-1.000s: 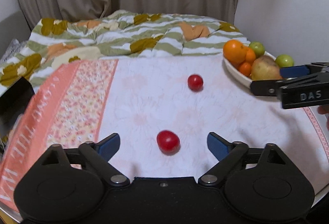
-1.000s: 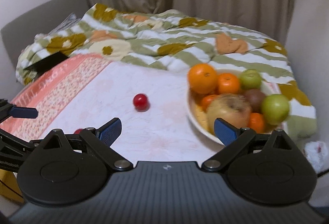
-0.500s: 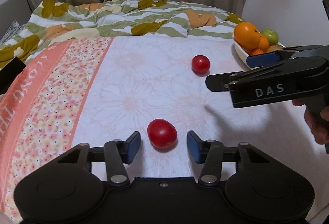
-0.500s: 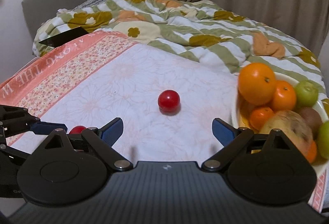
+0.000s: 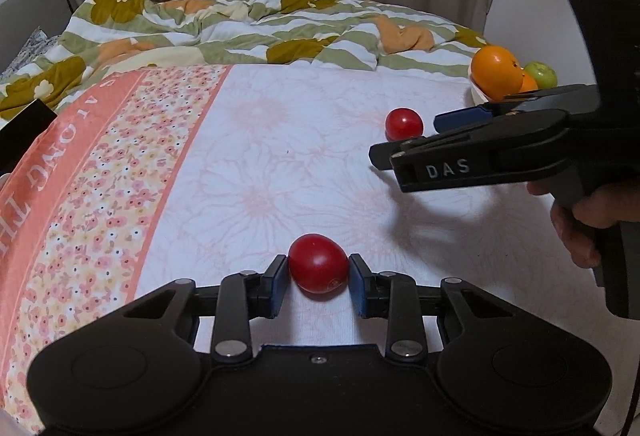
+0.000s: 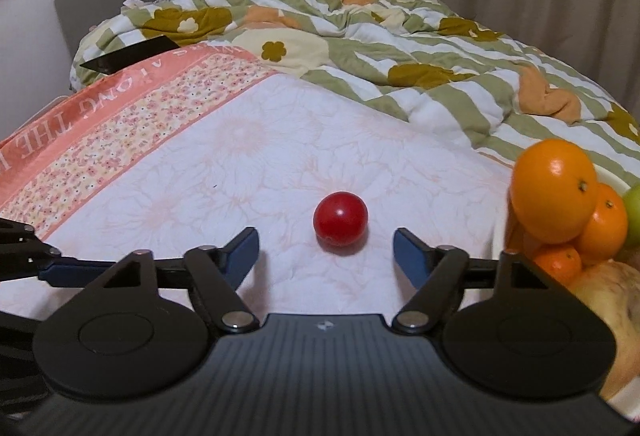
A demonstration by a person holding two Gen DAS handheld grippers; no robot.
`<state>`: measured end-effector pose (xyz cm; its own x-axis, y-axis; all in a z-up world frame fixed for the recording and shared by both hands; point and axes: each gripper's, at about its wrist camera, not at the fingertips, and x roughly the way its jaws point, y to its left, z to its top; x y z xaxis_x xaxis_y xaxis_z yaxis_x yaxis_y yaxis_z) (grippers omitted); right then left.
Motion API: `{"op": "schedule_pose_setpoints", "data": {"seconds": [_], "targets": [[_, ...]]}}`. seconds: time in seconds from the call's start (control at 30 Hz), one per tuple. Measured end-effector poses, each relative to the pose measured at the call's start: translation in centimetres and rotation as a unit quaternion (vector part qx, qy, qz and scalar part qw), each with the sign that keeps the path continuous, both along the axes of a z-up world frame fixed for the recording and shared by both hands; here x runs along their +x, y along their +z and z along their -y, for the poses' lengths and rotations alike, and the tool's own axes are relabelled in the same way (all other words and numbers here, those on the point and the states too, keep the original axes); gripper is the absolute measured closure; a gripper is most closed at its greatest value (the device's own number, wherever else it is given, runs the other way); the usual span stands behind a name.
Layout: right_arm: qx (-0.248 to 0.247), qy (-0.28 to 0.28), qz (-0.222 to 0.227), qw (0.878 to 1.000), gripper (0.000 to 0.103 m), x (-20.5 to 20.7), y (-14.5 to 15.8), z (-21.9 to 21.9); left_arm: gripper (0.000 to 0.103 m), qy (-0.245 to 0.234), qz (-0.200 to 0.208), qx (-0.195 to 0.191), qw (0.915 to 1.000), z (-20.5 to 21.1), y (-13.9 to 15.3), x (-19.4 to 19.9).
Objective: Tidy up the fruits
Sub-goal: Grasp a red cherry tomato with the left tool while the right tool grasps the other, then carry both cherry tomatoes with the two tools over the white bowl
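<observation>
Two red tomatoes lie on the white flowered cloth. My left gripper (image 5: pixel 319 272) is shut on the near tomato (image 5: pixel 318 268), its blue pads touching both sides. My right gripper (image 6: pixel 326 250) is open, and the far tomato (image 6: pixel 340 219) sits just ahead of its fingertips, between them. That tomato (image 5: pixel 404 123) also shows in the left wrist view beside the right gripper (image 5: pixel 436 136). A white bowl (image 5: pixel 478 92) piled with oranges (image 6: pixel 554 190) and green fruit stands at the right.
A pink flowered border (image 5: pixel 100 156) runs along the cloth's left side. A crumpled green-and-white quilt (image 6: pixel 380 48) lies behind. A dark flat object (image 6: pixel 130 54) rests at the far left. Curtains hang at the back.
My left gripper has closed its pads onto the near tomato. My right gripper has moved forward and down, so the far tomato now sits just ahead of its open fingers.
</observation>
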<state>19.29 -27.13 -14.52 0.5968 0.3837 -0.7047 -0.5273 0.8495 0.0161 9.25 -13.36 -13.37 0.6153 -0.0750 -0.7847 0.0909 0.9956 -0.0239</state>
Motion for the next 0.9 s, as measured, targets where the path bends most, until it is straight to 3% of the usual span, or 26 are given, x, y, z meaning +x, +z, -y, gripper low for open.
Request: {"op": "schedule_pose_setpoints", "data": {"seconds": [0.23, 0.4, 0.7, 0.9], "targets": [[0.001, 0.002, 0.003, 1.0, 0.031, 0.8, -0.2, -0.3, 0.067, 0.003, -0.002, 0.003, 1.0, -0.2, 0.0, -0.3], [-0.005, 0.001, 0.008, 1.0, 0.056, 1.0, -0.2, -0.5, 0.067, 0.007, -0.005, 0.003, 1.0, -0.4, 0.2, -0.5], [0.01, -0.012, 0.013, 1.0, 0.057, -0.4, 1.9, 0.0, 0.068, 0.006, -0.002, -0.006, 1.0, -1.0, 1.6, -1.5], [0.023, -0.031, 0.017, 0.999, 0.057, -2.6, 4.8, 0.6, 0.068, -0.013, 0.015, -0.012, 0.9997, -1.0, 4.1, -2.6]]}}
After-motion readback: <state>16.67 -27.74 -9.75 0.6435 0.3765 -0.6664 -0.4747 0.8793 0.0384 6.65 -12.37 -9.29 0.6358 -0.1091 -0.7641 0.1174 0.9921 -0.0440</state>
